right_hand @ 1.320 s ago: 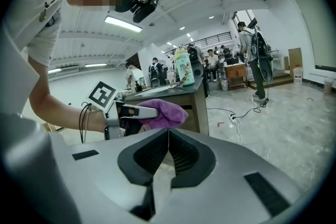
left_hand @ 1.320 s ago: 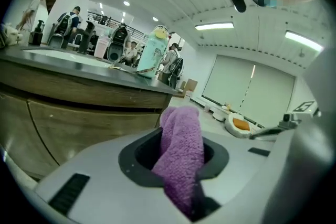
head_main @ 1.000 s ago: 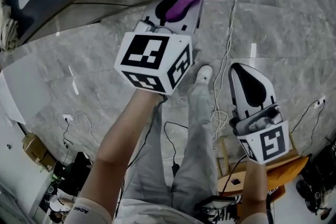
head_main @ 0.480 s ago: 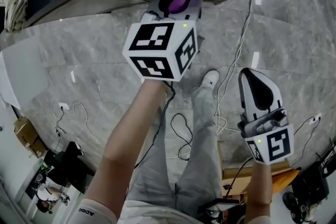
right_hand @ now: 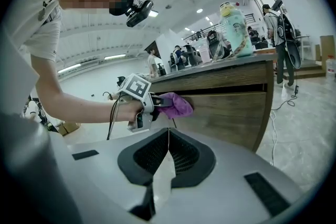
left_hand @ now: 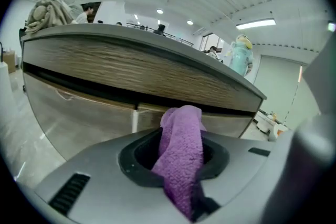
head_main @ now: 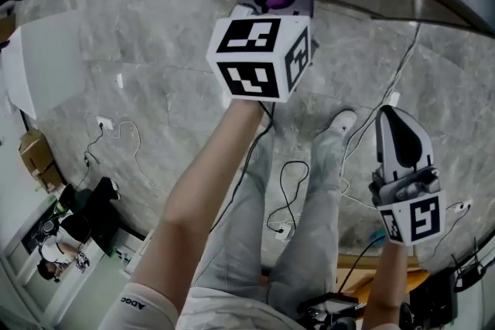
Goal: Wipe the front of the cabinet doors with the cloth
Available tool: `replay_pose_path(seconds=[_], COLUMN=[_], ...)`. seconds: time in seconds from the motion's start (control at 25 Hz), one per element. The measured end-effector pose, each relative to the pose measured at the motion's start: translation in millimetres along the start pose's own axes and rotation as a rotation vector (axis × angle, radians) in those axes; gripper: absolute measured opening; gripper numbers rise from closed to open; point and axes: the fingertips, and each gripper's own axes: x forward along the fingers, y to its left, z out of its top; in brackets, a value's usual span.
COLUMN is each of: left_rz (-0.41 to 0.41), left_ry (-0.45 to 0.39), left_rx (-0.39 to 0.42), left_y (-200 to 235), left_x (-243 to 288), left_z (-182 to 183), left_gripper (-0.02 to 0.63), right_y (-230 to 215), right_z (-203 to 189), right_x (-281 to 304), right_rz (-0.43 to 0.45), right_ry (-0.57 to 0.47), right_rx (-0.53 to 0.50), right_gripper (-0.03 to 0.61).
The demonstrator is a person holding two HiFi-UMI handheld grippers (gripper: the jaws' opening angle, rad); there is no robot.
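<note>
Cloth (left_hand: 184, 155), purple, clamped tight in left gripper (left_hand: 181, 165) at cabinet door (right_hand: 226, 113); right gripper (right_hand: 167, 165) empty, jaws together

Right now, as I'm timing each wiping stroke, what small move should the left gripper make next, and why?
Probably sweep the purple cloth sideways along the cabinet door. The left gripper is shut on it, its tip at the door front; the right gripper is shut, empty.
</note>
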Motion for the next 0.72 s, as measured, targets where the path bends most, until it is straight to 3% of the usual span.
replay_pose_path(seconds=[0.16, 0.36, 0.44, 0.52, 0.72], left_rz=[0.059, 0.123, 0.137, 0.117, 0.066], left_ry=[-0.03, -0.04, -0.049, -0.059, -0.045], left_rx=[-0.038, -0.027, -0.071, -0.106, -0.071], left_y=[52, 93, 104, 103, 65], left_x=[-17, -35, -43, -48, -48], left_z=[14, 18, 17, 15, -7], left_gripper=[0.094, 0.094, 0.094, 0.094, 0.094], right_y=[21, 52, 60, 63, 54], right_z=[14, 25, 26, 28, 21], right_x=[31, 62, 68, 69, 51], right_rz=[0.048, 0.105, 0.12, 0.129, 0.131], right_ry=[0.012, 0.019, 0.016, 0.011, 0.002], right_rx=[-0.019, -0.041, -0.04, -0.038, -0.04], right_gripper=[0.026, 0.026, 0.026, 0.026, 0.026])
